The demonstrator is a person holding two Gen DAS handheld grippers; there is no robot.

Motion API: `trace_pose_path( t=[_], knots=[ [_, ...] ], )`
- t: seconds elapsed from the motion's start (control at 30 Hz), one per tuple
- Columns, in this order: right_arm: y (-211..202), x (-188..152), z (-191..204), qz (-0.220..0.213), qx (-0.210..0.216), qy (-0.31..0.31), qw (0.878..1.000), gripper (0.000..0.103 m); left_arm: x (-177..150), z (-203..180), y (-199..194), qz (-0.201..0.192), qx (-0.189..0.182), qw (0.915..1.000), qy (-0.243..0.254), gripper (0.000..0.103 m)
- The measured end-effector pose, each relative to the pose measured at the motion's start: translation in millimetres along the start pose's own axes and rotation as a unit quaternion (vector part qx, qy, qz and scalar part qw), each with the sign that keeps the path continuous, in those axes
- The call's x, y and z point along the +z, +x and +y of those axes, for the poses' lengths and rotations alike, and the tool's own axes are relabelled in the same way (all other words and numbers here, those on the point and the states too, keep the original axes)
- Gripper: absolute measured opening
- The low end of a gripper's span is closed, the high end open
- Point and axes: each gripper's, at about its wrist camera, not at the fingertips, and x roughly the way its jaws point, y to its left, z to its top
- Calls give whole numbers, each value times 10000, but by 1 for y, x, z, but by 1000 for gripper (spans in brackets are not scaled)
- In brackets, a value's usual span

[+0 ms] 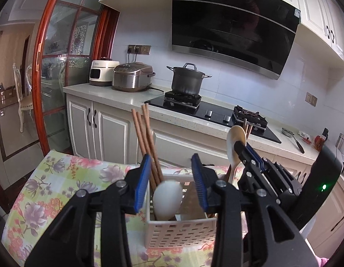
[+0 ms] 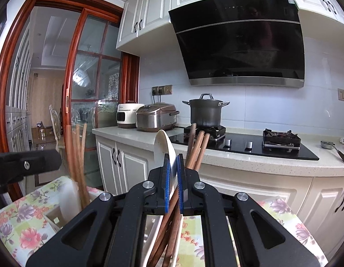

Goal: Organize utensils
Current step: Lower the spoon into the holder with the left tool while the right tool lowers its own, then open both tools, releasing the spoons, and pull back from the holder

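Observation:
A white slotted utensil holder [image 1: 181, 231] stands on the floral tablecloth. It holds brown wooden chopsticks [image 1: 146, 142] on its left side and a white spoon [image 1: 167, 200] in the middle. My left gripper [image 1: 172, 182] is open, its jaws astride the holder's top, the white spoon between them. My right gripper [image 2: 173, 182] is shut on a cream spoon [image 2: 162, 149] and several brown chopsticks [image 2: 197, 146]. It shows in the left wrist view [image 1: 245, 149] just right of the holder. The holder's blurred edge [image 2: 69, 200] and its chopsticks [image 2: 76, 155] lie at the left of the right wrist view.
The table [image 1: 49, 184] has a floral cloth. Behind it runs a counter [image 1: 118, 93] with a rice cooker [image 1: 133, 76], a white appliance [image 1: 103, 72], a black hob [image 1: 212, 113] with a pot [image 1: 187, 79], and a ladle [image 1: 292, 138]. A glass sliding door [image 1: 60, 66] is at left.

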Motion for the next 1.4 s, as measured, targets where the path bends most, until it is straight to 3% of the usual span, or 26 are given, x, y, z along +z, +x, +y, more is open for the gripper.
trace_pose_path(
  t=[0.43,0.57,0.73,0.9,1.03,1.17,1.2,1.3,1.4],
  knots=[
    [-5,-14,3,124,188,127,9997,9,-3,13,-15,-122,117,9998,-68,54],
    [-14,-13,1,146,225,191,9995,21,-6,17,-17,-111,155,9997,-121,58],
    [-27,-10,1,161,228,156,9995,23,-11,19,-24,-123,264,9994,-167,65],
    [-47,-12,0,299,331,134,9989,43,-20,18,-37,-155,439,9989,-90,77],
    [-67,-14,-2,449,403,126,9981,50,-30,18,-46,-165,624,9979,50,86],
    [-93,-14,-7,784,557,275,9950,69,-42,18,-64,-236,827,9962,124,98],
    [-101,-14,-7,909,563,300,9938,76,-45,17,-69,-283,855,9958,152,98],
    [-122,-16,-8,1180,613,419,9902,84,-54,12,-84,-251,972,9945,301,98],
    [-136,-19,-11,1580,598,614,9837,84,-63,0,-102,-327,1047,9922,600,98]
  ],
)
